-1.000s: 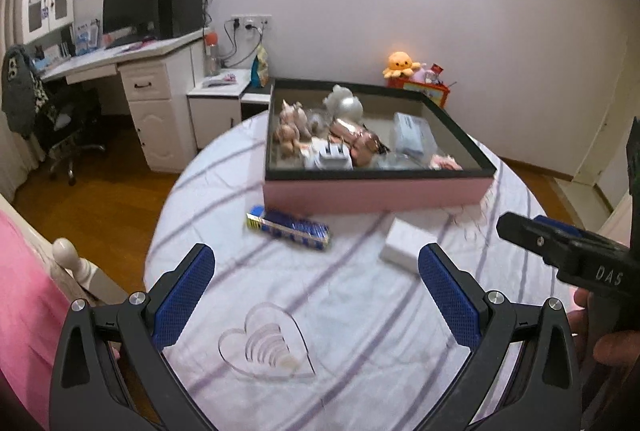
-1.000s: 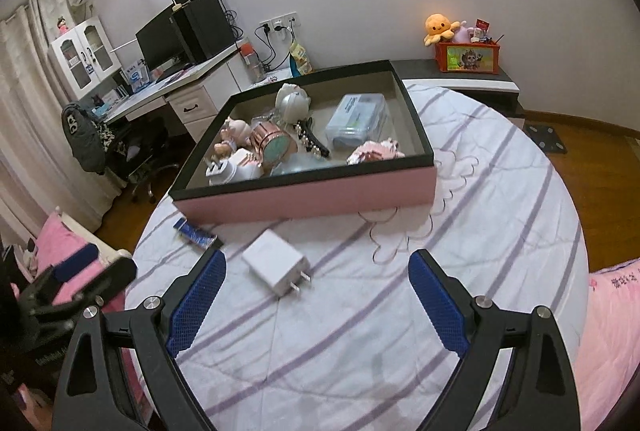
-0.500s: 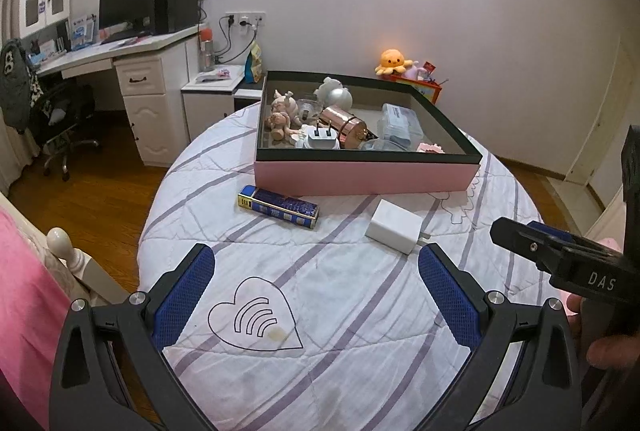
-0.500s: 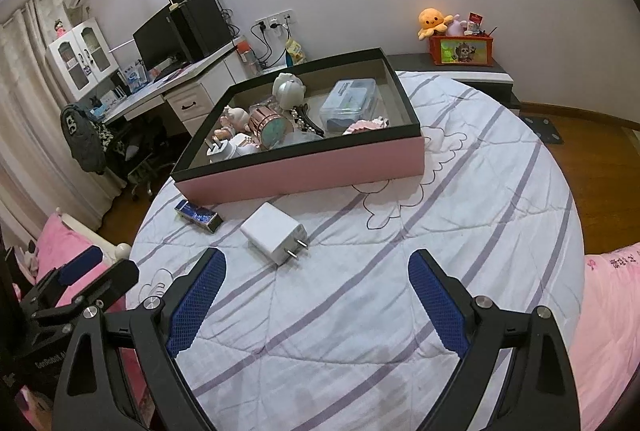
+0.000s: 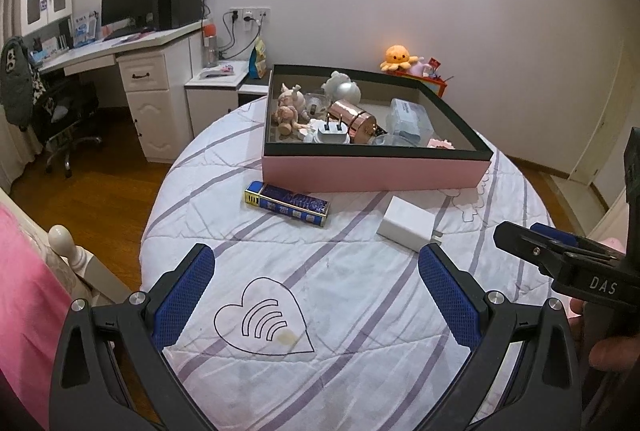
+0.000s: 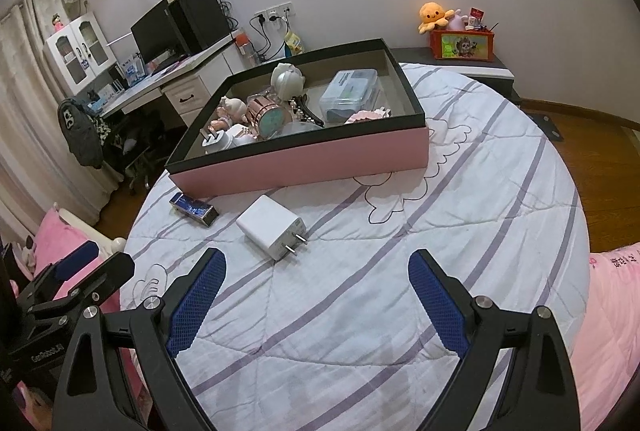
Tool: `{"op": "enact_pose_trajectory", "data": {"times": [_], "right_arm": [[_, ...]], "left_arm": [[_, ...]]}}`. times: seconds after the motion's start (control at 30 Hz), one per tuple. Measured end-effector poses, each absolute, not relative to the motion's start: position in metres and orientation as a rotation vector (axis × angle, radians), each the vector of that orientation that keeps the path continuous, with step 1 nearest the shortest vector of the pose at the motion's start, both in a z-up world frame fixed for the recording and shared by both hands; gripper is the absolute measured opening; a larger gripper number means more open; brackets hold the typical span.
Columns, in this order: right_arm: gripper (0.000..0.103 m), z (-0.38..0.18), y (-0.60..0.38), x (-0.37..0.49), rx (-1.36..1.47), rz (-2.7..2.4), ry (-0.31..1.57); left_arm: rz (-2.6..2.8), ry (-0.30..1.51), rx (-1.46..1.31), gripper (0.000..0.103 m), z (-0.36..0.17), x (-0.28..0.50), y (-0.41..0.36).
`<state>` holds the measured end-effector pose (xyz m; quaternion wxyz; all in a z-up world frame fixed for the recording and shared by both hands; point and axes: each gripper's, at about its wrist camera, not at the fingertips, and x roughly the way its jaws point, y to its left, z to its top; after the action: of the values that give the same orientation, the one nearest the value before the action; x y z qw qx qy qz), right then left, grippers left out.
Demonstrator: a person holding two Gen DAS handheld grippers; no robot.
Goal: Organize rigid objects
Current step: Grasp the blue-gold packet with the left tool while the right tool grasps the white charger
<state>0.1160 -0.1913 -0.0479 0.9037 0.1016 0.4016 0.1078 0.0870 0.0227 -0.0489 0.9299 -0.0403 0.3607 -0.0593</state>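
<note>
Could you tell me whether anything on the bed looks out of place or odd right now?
Yes. The white charger and the blue box lie loose on the quilt in front of the pink tray, while similar items already sit inside it. A yellowish stain marks the quilt's heart print.

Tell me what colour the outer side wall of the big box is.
Pink, with a black rim, on the box; clearest in the right wrist view.

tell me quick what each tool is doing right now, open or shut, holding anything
Left tool: open, holding nothing.
Right tool: open, holding nothing.
</note>
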Motion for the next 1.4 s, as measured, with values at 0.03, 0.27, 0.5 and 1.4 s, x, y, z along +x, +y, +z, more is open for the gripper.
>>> {"op": "enact_pose_trajectory", "data": {"times": [0.03,0.27,0.5,1.4], "right_arm": [[0.094,-0.049,-0.191,0.117,0.209,0.222,0.834],[0.094,-0.057,-0.186,0.127,0.199,0.224,0.864],[0.094,-0.069,-0.175,0.145,0.163,0.238,0.900],[0.044,-0.095,-0.119,0.190,-0.121,0.378,0.930]], "left_arm": [[-0.120,0.743,-0.082,0.103,-0.050,0.089,0.023],[-0.111,0.761,-0.080,0.103,-0.057,0.104,0.028],[-0.097,0.783,-0.056,0.103,-0.066,0.127,0.036],[-0.155,0.956,0.031,0.084,-0.119,0.209,0.039]]}}
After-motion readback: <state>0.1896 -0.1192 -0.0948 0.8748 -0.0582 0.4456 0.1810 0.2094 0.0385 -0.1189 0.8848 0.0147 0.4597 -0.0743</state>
